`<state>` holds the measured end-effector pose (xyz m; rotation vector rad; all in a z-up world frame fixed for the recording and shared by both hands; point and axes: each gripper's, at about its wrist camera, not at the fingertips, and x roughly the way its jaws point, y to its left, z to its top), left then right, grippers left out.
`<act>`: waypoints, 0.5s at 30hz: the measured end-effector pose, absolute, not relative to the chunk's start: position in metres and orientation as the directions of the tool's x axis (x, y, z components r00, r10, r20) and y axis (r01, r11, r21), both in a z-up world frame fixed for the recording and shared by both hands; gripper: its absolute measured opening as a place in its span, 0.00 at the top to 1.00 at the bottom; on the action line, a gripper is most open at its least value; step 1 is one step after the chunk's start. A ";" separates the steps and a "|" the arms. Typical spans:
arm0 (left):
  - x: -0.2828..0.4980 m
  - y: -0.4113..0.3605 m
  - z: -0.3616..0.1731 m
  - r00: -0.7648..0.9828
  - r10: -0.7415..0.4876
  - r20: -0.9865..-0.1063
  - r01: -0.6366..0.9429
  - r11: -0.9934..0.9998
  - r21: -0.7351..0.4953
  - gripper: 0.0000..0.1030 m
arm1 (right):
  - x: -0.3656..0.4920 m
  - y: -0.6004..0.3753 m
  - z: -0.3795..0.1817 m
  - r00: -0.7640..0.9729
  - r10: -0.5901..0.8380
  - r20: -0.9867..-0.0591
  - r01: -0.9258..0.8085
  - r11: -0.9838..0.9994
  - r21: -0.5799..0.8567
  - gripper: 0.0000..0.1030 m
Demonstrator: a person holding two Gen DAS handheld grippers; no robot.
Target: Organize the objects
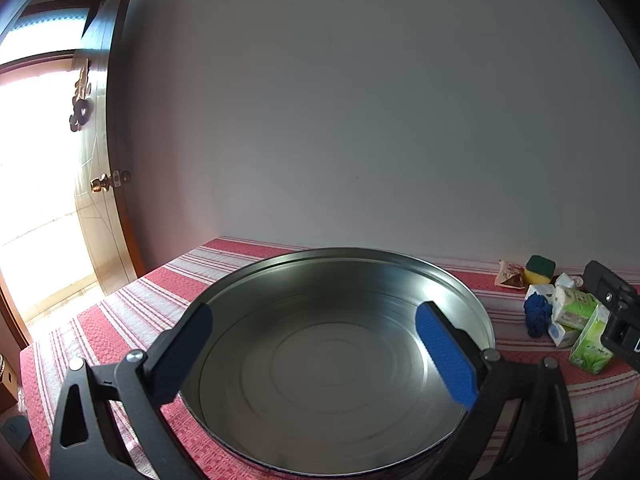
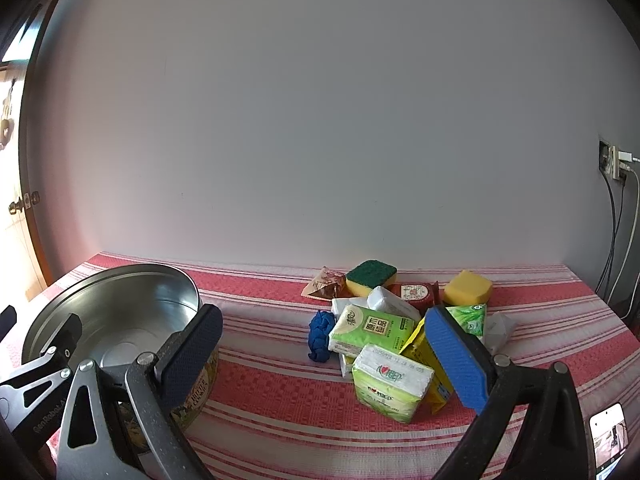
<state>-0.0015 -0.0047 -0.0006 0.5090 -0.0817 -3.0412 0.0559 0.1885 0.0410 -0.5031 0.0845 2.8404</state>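
An empty round metal tin (image 1: 348,254) stands on the red striped tablecloth, and my left gripper (image 1: 314,312) hovers open over its near rim with nothing between the fingers. In the right wrist view the tin (image 2: 120,304) is at the left, and a pile lies in the middle. The pile holds green tissue packs (image 2: 370,328), a white tissue pack (image 2: 390,304), a blue braided cloth (image 2: 320,334), a green-topped sponge (image 2: 370,276), a yellow sponge (image 2: 468,288), a red packet (image 2: 416,293) and a brown snack packet (image 2: 326,282). My right gripper (image 2: 323,315) stands open and empty in front of the pile.
The tablecloth (image 2: 280,364) runs back to a plain white wall. A wooden door with a brass knob (image 1: 100,184) stands open at the left. A wall socket with hanging cables (image 2: 616,164) is at the right, and a phone screen (image 2: 608,432) is at the lower right.
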 end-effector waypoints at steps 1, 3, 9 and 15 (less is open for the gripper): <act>-0.002 -0.005 -0.001 -0.944 -0.065 -0.324 0.047 -0.997 0.063 0.00 | 0.056 0.188 0.041 -0.908 0.239 -0.345 -0.259 -0.966 0.012 0.00; -0.001 -0.005 0.000 -0.945 -0.065 -0.321 0.047 -0.997 0.064 0.00 | 0.055 0.188 0.041 -0.907 0.240 -0.347 -0.259 -0.966 0.010 0.00; 0.001 -0.003 0.001 -0.948 -0.072 -0.311 0.051 -0.996 0.076 0.00 | 0.054 0.187 0.041 -0.905 0.239 -0.351 -0.260 -0.966 0.011 0.00; 0.002 -0.004 0.002 -0.949 -0.070 -0.308 0.049 -0.996 0.075 0.00 | 0.056 0.188 0.041 -0.905 0.243 -0.350 -0.264 -0.964 0.013 0.00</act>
